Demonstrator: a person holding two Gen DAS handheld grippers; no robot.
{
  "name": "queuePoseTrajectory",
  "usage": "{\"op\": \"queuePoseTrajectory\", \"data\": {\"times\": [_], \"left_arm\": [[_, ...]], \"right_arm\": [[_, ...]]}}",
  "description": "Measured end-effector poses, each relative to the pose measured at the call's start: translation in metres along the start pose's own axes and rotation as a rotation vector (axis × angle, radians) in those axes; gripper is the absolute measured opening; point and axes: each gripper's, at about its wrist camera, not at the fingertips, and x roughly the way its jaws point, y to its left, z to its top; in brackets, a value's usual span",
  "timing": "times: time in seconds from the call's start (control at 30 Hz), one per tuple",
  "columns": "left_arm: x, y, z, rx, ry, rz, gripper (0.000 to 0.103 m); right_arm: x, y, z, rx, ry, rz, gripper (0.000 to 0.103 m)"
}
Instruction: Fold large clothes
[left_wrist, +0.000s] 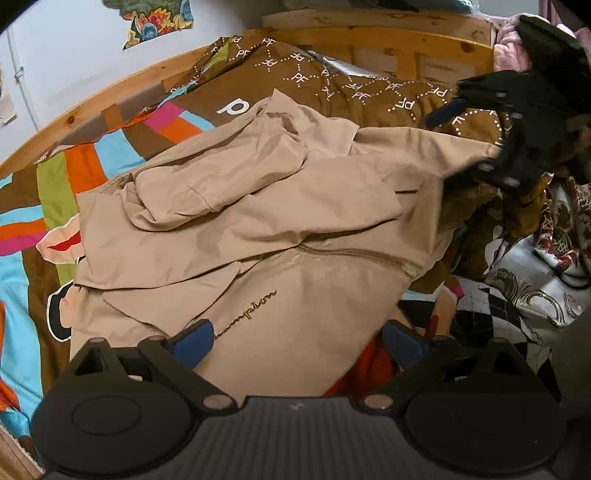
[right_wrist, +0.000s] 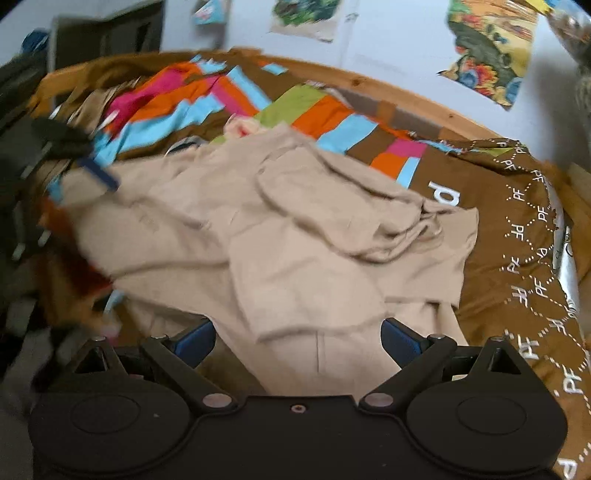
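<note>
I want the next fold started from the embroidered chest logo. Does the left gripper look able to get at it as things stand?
Probably yes. The left gripper is open, its fingers either side of the beige jacket, with the embroidered logo exposed just ahead. Nothing covers it; the right gripper is at the far edge.

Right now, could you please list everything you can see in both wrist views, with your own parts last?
Beige jacket: one, tan, script logo on it, lying crumpled on the bed, partly folded.
Bedspread: one, brown with orange, pink, blue and green blocks and white PF lettering, under the jacket.
Bed frame: one, light wood, around the bedspread's far side.
Wall pictures: several, colourful, on the pale wall.
Heaped textiles: several, patterned white, brown and black, at the bed's right side.
Left gripper: black, blue pads, jaws apart over the jacket.
Right gripper: black, blue pads, jaws apart over the jacket.
</note>
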Motion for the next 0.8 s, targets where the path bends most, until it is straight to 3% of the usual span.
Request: {"op": "queuePoseTrajectory", "data": {"times": [0.3,0.4,0.5,0.57,0.8], "left_arm": [[0.002,-0.002,-0.001,0.012,0.014,0.003,0.100],[0.002,-0.003,-0.001,0.014,0.015,0.001,0.100],[0.001,-0.002,-0.002,0.009,0.010,-0.010,0.100],[-0.001,-0.002,-0.002,0.005,-0.001,-0.023,0.100],[-0.004,-0.009,-0.001,0.040,-0.038,-0.036,0.100]], "right_arm": [[-0.010,0.015,-0.042,-0.092,0.123,-0.022,0.095],[0.004,0.021,-0.047,-0.115,0.138,-0.026,0.088],[0.014,0.028,-0.043,-0.157,0.118,-0.059,0.058],[0.012,0.022,-0.032,-0.119,0.067,-0.048,0.023],[0.003,-0.010,0.025,0.050,-0.079,-0.072,0.010]]}}
